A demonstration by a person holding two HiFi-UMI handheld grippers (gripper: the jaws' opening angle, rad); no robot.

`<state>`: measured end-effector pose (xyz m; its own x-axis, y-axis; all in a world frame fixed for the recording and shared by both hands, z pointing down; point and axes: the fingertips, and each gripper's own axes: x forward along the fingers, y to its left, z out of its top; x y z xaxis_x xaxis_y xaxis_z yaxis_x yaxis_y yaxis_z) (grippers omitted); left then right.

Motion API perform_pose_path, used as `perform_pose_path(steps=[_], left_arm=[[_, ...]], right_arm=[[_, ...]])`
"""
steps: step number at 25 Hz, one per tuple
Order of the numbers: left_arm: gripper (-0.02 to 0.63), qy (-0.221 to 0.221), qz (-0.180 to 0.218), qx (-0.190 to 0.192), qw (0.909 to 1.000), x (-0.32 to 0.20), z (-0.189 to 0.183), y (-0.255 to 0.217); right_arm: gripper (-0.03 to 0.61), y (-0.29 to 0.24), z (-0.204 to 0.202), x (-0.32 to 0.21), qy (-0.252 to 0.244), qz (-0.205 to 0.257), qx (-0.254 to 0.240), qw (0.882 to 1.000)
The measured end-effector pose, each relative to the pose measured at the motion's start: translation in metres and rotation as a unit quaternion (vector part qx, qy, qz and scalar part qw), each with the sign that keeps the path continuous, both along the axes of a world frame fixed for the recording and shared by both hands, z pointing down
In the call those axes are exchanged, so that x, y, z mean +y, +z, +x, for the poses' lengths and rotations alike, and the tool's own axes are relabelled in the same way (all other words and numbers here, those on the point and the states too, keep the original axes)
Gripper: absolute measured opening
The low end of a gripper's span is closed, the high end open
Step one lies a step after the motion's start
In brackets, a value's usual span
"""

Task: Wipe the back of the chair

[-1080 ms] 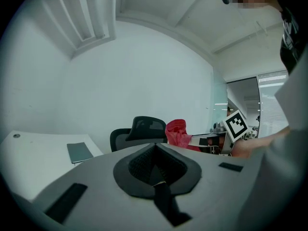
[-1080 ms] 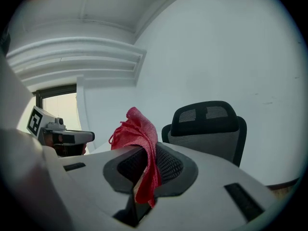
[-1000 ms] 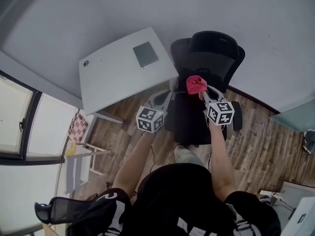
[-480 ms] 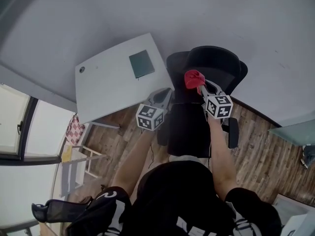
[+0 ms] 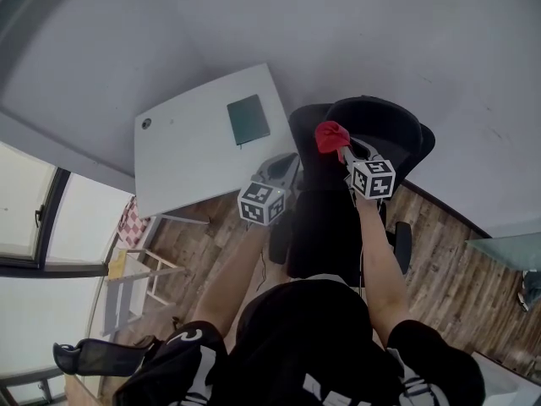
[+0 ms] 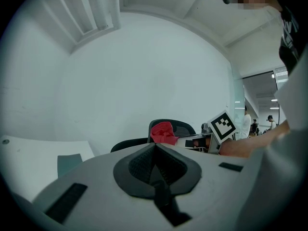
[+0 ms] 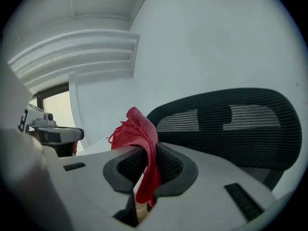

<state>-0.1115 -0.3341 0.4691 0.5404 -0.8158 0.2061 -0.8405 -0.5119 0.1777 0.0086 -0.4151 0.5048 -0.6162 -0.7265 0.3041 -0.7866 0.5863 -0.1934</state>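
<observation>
Right claw (image 5: 342, 152): jaws closed on a red cloth (image 5: 331, 136). In the right gripper view the claw (image 7: 146, 150) has the cloth (image 7: 138, 131) pinched between its dark pads. One bunched part rises above the tips and a strip hangs down through the gap.

Left claw (image 5: 289, 162): jaws together with nothing between them. The left gripper view shows the pads of the claw (image 6: 155, 149) meeting in a single seam.

Black office chair (image 5: 376, 123) stands on a wood-plank floor (image 5: 444, 252), close to a pale wall. Its mesh back (image 7: 231, 117) fills the right half of the right gripper view, curved, with a darker bar behind the mesh.

In the head view the cloth sits over the upper left part of the chair. Whether it touches the mesh cannot be told from any view. In the left gripper view the cloth (image 6: 162, 132) shows in front of the chair's top (image 6: 182, 127).

White bench (image 5: 190, 146) is just left of the chair. A dark green flat pad (image 5: 248, 119) lies on it near the chair-side edge. The left claw is held between bench corner and chair, beside the right claw.
</observation>
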Motion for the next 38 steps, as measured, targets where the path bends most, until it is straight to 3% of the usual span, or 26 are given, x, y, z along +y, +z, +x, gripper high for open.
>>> perform_pose_path(steps=[11,19,31,38], left_arm=[[0.025,0.0,-0.004,-0.002,1.0,-0.023,0.014,0.004],[0.025,0.028,-0.007,-0.006,0.9996,-0.025,0.037,0.006],[0.025,0.059,-0.002,-0.007,0.9982,-0.022,0.073,-0.004],[0.025,0.066,-0.001,-0.009,0.9978,-0.011,0.078,-0.005]], right_arm=[[0.067,0.009,0.027,-0.041,0.038,-0.006,-0.001,0.999],[0.067,0.005,0.08,-0.045,0.092,-0.004,-0.004,0.996],[0.072,-0.001,0.198,-0.025,0.228,-0.006,0.005,0.974],[0.072,-0.005,0.225,-0.003,0.268,0.001,0.001,0.963]])
